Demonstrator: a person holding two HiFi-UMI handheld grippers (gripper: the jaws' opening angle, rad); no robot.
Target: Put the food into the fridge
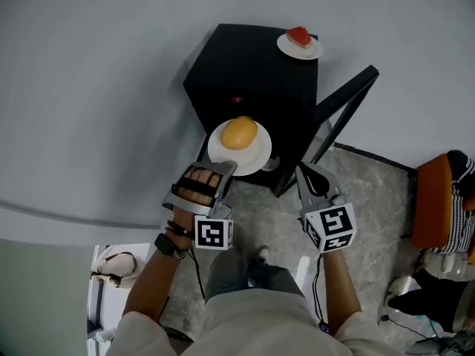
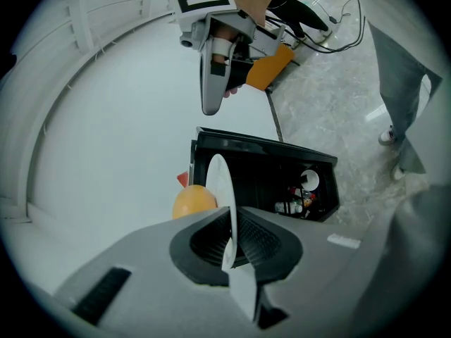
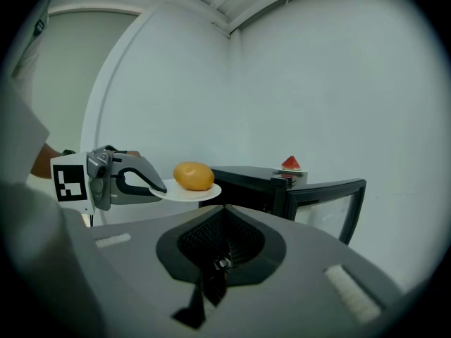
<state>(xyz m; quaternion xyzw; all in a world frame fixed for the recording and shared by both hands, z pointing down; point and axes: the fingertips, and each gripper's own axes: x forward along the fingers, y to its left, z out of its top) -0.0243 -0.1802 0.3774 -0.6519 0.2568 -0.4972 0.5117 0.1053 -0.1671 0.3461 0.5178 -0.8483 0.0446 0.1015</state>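
Carrying step: my left gripper (image 1: 225, 170) has its fingers clamped on the rim of the white plate (image 1: 256, 158) with the yellow food (image 1: 239, 133), held in front of the open fridge (image 1: 245, 73), while my right gripper's (image 1: 306, 173) fingers are closed and empty; next I should lower the plate level into the fridge.

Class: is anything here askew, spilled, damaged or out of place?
Nothing spilled or damaged. The left hand-held gripper holds the white plate level by its rim, the yellow food resting on it. Only the red slice on its small plate sits on top of the open fridge, not inside.
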